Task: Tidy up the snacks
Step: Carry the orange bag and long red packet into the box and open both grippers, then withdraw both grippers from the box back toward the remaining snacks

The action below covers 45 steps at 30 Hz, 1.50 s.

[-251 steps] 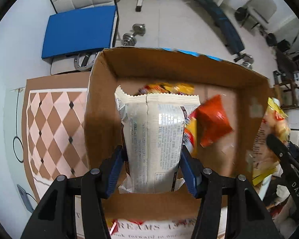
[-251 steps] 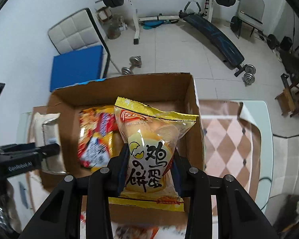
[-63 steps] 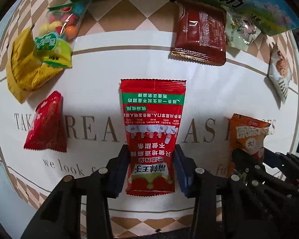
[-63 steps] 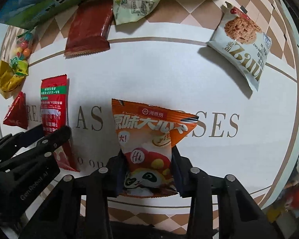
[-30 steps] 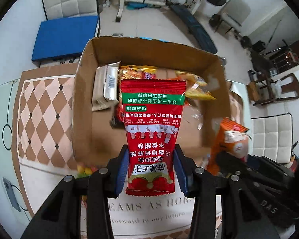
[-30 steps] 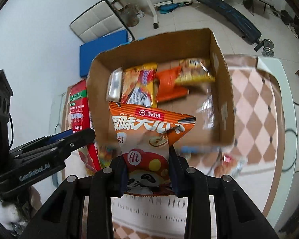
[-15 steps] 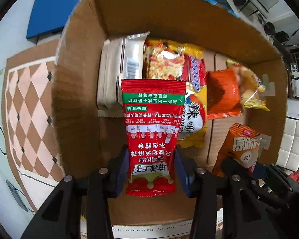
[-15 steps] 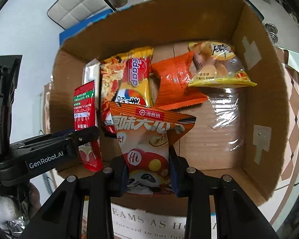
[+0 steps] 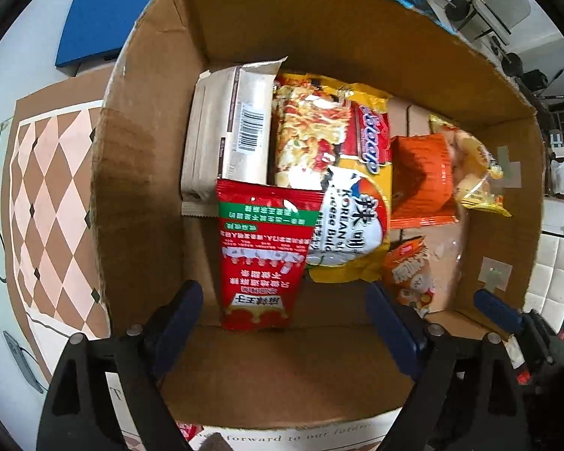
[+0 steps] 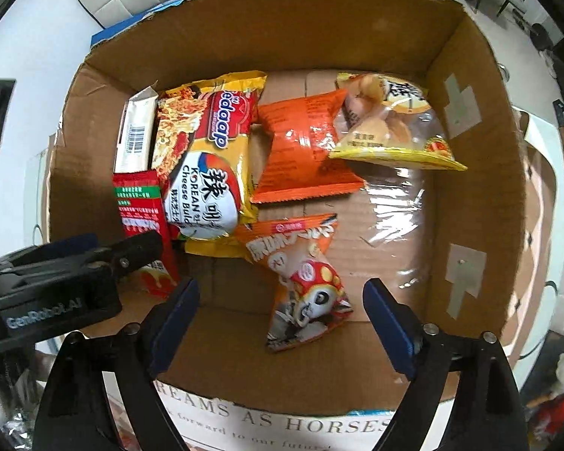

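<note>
Both grippers over cardboard box (image 10: 473,173), jaws wide apart, empty. Left gripper (image 9: 282,312): red sachet (image 9: 261,255) loose at 12 o'clock. Right gripper (image 10: 282,308): orange panda packet (image 10: 304,274) apparently mid-drop. Risk: either snack resting on noodle pack (image 10: 206,161), sliding; withdrawing fingers snagging film.

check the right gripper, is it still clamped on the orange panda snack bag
No, the right gripper is open, and the orange panda bag lies loose in the cardboard box.

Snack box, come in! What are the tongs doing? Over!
Left tongs open, right tongs open. Red packet and orange panda bag inside the cardboard box. Nothing blocking.
</note>
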{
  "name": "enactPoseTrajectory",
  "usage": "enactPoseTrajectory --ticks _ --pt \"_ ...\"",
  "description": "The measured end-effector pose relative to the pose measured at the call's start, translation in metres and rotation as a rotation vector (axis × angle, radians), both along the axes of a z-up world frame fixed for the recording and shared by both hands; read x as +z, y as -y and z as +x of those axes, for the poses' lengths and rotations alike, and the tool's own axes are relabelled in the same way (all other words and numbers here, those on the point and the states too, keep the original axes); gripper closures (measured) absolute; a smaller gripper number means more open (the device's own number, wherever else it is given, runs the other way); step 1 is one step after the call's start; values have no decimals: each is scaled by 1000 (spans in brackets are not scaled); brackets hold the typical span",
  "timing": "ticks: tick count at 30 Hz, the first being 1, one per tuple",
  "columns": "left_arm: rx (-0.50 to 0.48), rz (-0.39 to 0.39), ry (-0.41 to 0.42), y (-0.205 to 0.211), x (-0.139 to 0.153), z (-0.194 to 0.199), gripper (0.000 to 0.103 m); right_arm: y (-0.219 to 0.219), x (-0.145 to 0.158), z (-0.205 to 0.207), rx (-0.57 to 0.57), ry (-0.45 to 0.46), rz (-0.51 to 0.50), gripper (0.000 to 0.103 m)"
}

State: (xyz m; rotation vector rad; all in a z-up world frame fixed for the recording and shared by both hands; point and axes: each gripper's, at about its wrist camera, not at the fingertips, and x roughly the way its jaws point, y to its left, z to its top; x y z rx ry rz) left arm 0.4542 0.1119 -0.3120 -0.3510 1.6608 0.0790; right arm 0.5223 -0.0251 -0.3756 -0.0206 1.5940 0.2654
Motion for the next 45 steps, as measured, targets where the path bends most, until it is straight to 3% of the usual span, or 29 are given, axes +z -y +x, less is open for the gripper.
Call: enactPoseTrajectory --ticks 7,20,27,30,34,40,45 --pt "-7 57 124 0 41 -10 13 11 19 -23 -13 79 9 9" --pt "54 165 417 10 130 -83 13 37 110 -81 -49 320 44 8" --pt "88 233 486 2 148 -140 13 37 115 -124 -75 306 110 8" --pt "122 261 483 -11 142 -167 13 31 104 -138 -87 276 133 8" --pt "203 284 410 -38 114 -202 13 20 67 -148 -111 178 148 8" --pt "358 189 207 -84 41 -243 13 7 2 -154 -129 73 114 9" --pt "365 146 106 -92 -3 -259 13 -2 -40 -150 -148 22 78 10"
